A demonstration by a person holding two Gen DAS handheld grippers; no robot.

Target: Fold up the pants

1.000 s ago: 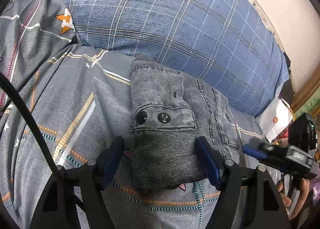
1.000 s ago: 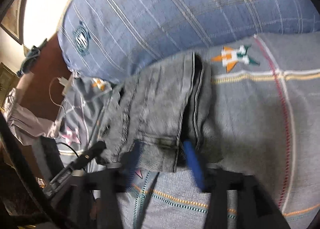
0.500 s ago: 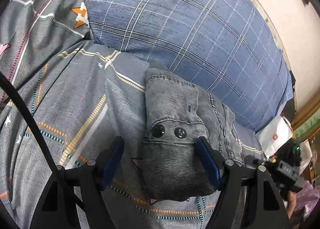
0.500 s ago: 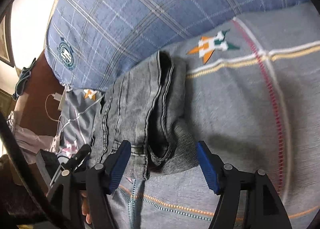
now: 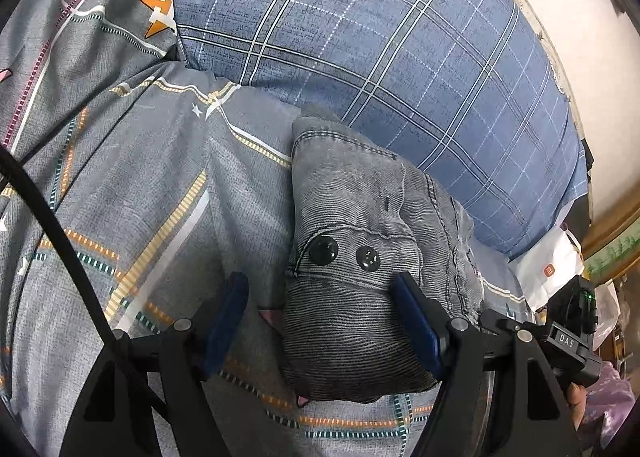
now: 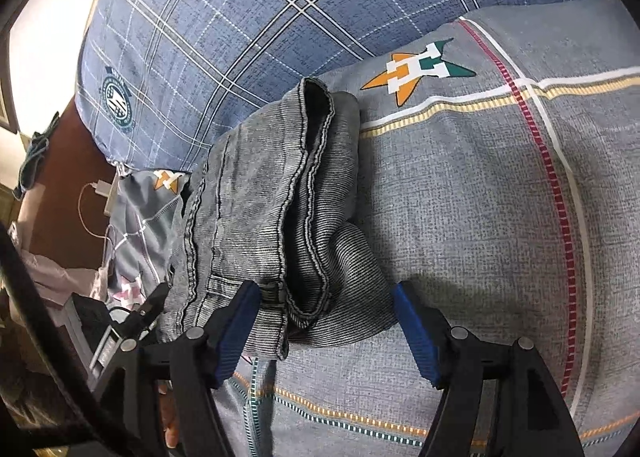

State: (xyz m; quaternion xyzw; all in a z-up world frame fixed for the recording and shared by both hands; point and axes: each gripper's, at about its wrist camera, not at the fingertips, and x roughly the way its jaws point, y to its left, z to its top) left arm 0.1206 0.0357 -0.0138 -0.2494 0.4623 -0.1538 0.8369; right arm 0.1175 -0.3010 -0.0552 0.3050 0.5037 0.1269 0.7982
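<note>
Bed: grey quilt cover (image 6: 480,197) with orange, white and red stripes and star prints
Pillow: large blue plaid cushion (image 5: 380,37), white grid lines, round crest (image 6: 117,99)
Wall: pale cream plaster (image 5: 580,37) behind the pillow
Bedside: reddish-brown wooden surface (image 6: 64,161) carrying a white charger cable (image 6: 90,209)
Corner: white plastic bag (image 5: 548,269)

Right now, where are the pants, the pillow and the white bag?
pants (image 5: 352,217): left wrist view, top denim layer above the buttons.
pillow (image 5: 380,37): left wrist view, blue plaid face.
white bag (image 5: 550,269): left wrist view, near its orange logo.
</note>
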